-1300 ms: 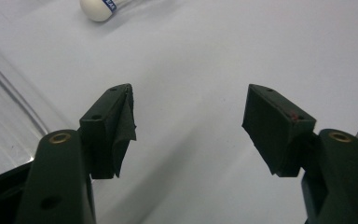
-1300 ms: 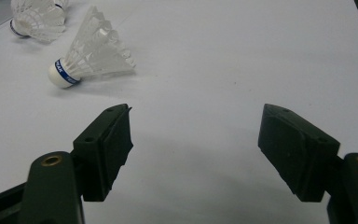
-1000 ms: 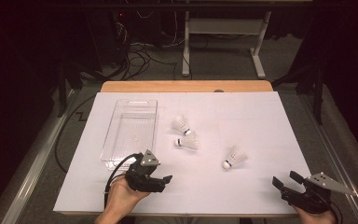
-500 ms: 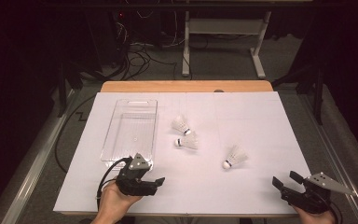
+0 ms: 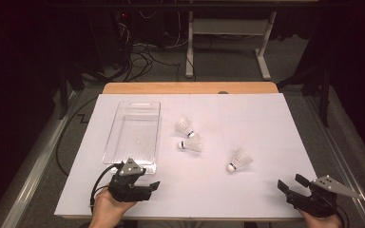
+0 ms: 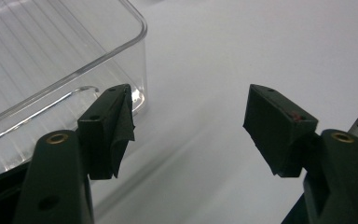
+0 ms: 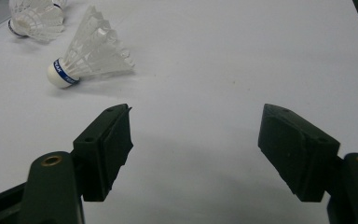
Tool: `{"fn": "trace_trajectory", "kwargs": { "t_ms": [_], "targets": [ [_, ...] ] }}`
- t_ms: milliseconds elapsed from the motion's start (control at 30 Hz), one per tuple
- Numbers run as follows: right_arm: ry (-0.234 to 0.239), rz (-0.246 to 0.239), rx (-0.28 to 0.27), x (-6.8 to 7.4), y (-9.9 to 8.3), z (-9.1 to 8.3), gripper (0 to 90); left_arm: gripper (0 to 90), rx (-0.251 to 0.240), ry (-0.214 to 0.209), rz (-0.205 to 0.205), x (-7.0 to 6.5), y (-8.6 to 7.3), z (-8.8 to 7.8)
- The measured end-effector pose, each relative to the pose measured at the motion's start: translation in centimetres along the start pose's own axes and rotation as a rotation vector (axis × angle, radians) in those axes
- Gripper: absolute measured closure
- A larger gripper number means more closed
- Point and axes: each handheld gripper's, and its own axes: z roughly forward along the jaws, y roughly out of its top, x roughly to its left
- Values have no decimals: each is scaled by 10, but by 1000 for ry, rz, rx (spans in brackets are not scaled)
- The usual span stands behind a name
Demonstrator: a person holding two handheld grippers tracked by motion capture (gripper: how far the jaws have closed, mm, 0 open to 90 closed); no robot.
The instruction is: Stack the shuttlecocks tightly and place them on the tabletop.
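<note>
Since a second ago the left hand-held gripper has drawn back toward the near edge of the white surface and a little to the left, away from the near end of the clear plastic tray; half a second ago it was already close to where it sits now. Its jaws stand apart with nothing between them, and in the left gripper view the tray's near corner lies just beyond its left jaw. The right hand-held gripper has not shifted: it rests at the near right corner, jaws apart and empty.

Three shuttlecocks lie on their sides mid-surface. The nearest shuttlecock is ahead and to the left of the right hand-held gripper, well apart from it, with open surface between. The two other shuttlecocks lie close together just right of the tray. Beyond the far edge stand a table frame and loose cables on the floor.
</note>
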Motion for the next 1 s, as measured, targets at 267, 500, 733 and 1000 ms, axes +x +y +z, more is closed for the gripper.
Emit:
{"fn": "trace_trajectory", "kwargs": {
  "t_ms": [267, 500, 733, 1000],
  "targets": [
    [-1, 1, 0, 0, 0, 0, 260, 335, -12, 7, -13, 5, -6, -4],
    [1, 0, 0, 0, 0, 0, 260, 337, -34, 19, -36, 10, -11, -9],
    [1, -6, 3, 1, 0, 0, 260, 340, -62, 35, -61, 16, -17, -16],
    [1, -8, 4, 1, 0, 0, 261, 342, -85, 54, -91, 23, -23, -23]
  ]
}}
